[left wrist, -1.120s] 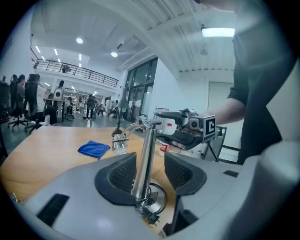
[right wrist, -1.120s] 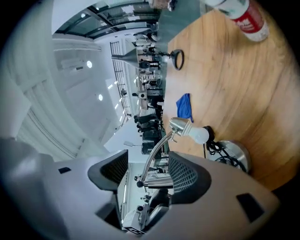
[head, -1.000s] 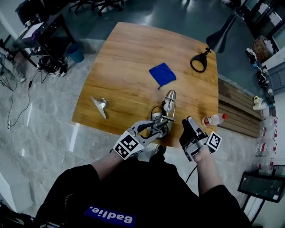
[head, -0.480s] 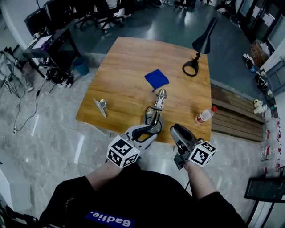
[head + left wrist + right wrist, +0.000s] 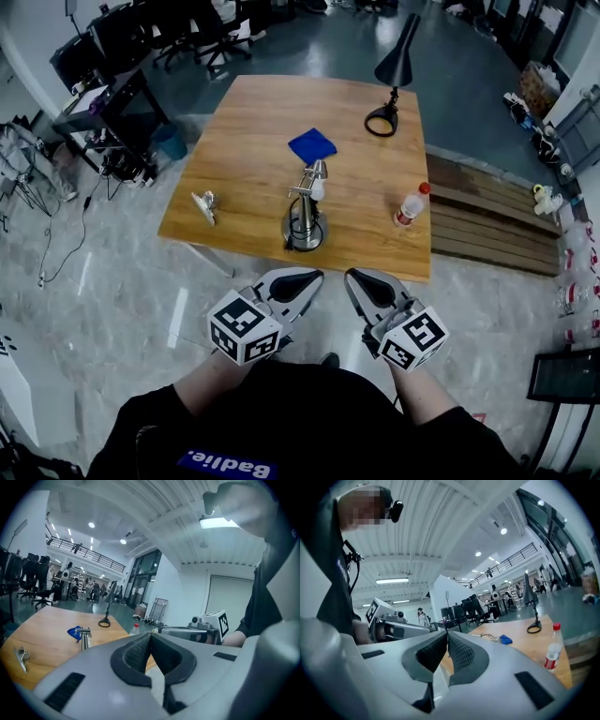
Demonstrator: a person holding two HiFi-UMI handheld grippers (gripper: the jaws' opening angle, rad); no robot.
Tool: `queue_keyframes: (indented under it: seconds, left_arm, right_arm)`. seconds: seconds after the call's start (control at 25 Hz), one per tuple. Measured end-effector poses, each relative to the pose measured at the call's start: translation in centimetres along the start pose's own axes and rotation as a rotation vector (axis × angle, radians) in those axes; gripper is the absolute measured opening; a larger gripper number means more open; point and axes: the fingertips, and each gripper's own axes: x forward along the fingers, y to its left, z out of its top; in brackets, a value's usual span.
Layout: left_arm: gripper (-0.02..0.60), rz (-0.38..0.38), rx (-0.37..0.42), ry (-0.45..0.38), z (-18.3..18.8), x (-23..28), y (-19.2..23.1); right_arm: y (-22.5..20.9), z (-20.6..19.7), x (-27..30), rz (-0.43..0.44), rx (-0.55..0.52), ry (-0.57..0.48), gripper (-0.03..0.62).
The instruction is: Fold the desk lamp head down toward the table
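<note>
The silver desk lamp point(image 5: 306, 208) stands near the front middle of the wooden table point(image 5: 246, 122), arm upright and head tipped forward over its round base. It shows small in the left gripper view point(image 5: 84, 638). Both grippers are held back off the table's front edge, close to my body and apart from the lamp. The jaws of my left gripper point(image 5: 309, 279) have just been closing and are shut on nothing point(image 5: 150, 637). Beside it, my right gripper point(image 5: 361, 279) has also just closed, empty point(image 5: 446, 637).
A black desk lamp point(image 5: 394, 70) stands at the table's far right corner. A blue cloth point(image 5: 311, 145) lies behind the silver lamp, a plastic bottle point(image 5: 408, 206) on the right, a metal clip point(image 5: 204, 204) on the left. Office chairs and a cart stand beyond the table.
Both grippers have drawn back from the silver lamp toward my body and risen. Their jaws went from open to shut. The right gripper has rolled.
</note>
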Motion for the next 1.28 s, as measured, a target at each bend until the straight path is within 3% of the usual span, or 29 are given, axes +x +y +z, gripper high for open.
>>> queue_keyframes:
  seconds: [0.12,0.4,1.28]
  left_arm:
    - [0.009,-0.021,0.026,-0.022,1.0,-1.3,-1.2]
    - [0.008,-0.064,0.07,-0.029,1.7,-5.3,-1.8]
    - [0.008,-0.093,0.042,-0.038,0.8,-8.1,-0.6]
  right_arm:
    - [1.9,0.4,-0.2,-0.032,-0.089,0.025,0.006]
    - [6.1,0.9,0.9,-0.075,-0.149,0.042,0.006]
    - [9.0,0.7,3.4,-0.089,-0.162,0.079,0.005]
